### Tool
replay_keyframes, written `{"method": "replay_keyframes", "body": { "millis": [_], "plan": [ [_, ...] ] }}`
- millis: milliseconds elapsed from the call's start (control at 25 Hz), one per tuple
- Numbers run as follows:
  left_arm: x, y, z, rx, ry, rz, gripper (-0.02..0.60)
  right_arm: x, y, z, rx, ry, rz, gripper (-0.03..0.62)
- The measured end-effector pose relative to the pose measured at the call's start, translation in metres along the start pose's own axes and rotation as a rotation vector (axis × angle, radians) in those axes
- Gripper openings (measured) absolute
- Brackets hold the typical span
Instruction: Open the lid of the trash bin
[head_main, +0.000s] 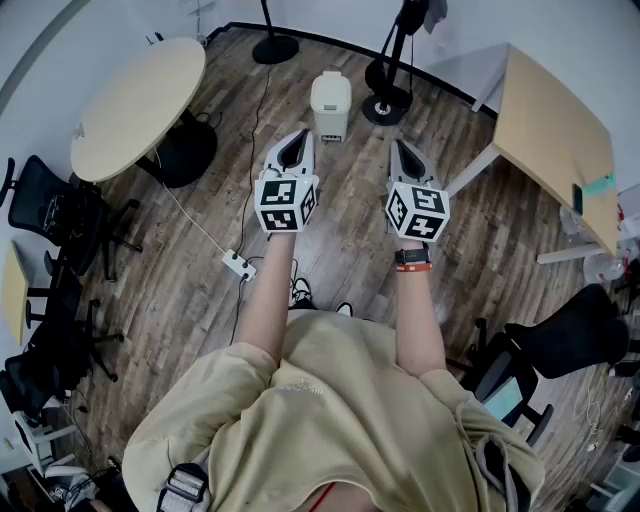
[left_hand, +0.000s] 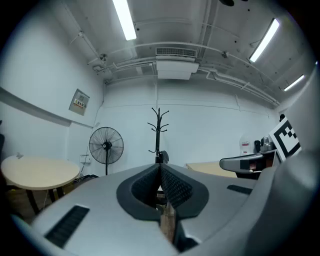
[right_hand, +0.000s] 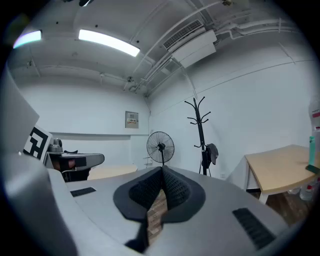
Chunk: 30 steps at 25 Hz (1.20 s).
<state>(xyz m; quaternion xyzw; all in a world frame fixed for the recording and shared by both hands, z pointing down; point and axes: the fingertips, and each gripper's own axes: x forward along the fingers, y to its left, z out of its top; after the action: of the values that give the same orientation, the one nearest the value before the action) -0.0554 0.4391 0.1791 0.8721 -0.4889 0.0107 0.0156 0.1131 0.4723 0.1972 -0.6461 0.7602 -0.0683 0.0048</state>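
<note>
Trash bin on the floor ahead, between round table left and desk right.

My left gripper with jaws closed tip to tip and nothing between them, coat rack straight ahead past the tips, standing fan to its left, round table far left, right gripper alongside at right, ceiling strip lights overhead

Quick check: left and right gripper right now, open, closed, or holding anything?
Left gripper: closed, jaws together at the tips, holding nothing.
Right gripper: closed, jaws together at the tips, holding nothing.
</note>
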Motion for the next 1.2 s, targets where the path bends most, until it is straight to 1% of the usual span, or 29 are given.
{"method": "replay_keyframes", "body": {
  "millis": [200, 360, 520, 600, 760, 920, 1040, 1200],
  "plan": [
    [-0.012, -0.017, -0.016, -0.038, 0.038, 0.021, 0.021, -0.017, 0.002, -0.008, 0.016, 0.004, 0.015, 0.015],
    [-0.014, -0.026, -0.022, -0.020, 0.049, 0.012, 0.021, -0.017, -0.004, -0.018, 0.040, 0.024, 0.022, 0.015],
    [-0.008, -0.029, -0.024, -0.015, 0.049, -0.012, 0.021, -0.014, -0.012, -0.021, 0.063, 0.022, -0.004, 0.015],
    [0.001, -0.026, -0.031, -0.005, 0.063, -0.024, 0.021, -0.005, -0.013, -0.025, 0.056, 0.027, -0.011, 0.015],
    [0.030, -0.017, -0.051, 0.009, 0.098, -0.035, 0.021, 0.023, -0.022, -0.035, 0.058, 0.040, -0.011, 0.010],
    [0.064, 0.000, -0.056, -0.006, 0.093, -0.050, 0.021, 0.061, -0.031, -0.033, 0.078, 0.029, -0.008, 0.002],
    [0.093, 0.024, -0.057, -0.008, 0.093, -0.054, 0.021, 0.099, -0.030, -0.034, 0.080, 0.037, -0.002, 0.002],
    [0.131, 0.060, -0.055, -0.017, 0.087, -0.046, 0.021, 0.153, -0.020, -0.039, 0.087, 0.083, 0.036, 0.002]
  ]
}}
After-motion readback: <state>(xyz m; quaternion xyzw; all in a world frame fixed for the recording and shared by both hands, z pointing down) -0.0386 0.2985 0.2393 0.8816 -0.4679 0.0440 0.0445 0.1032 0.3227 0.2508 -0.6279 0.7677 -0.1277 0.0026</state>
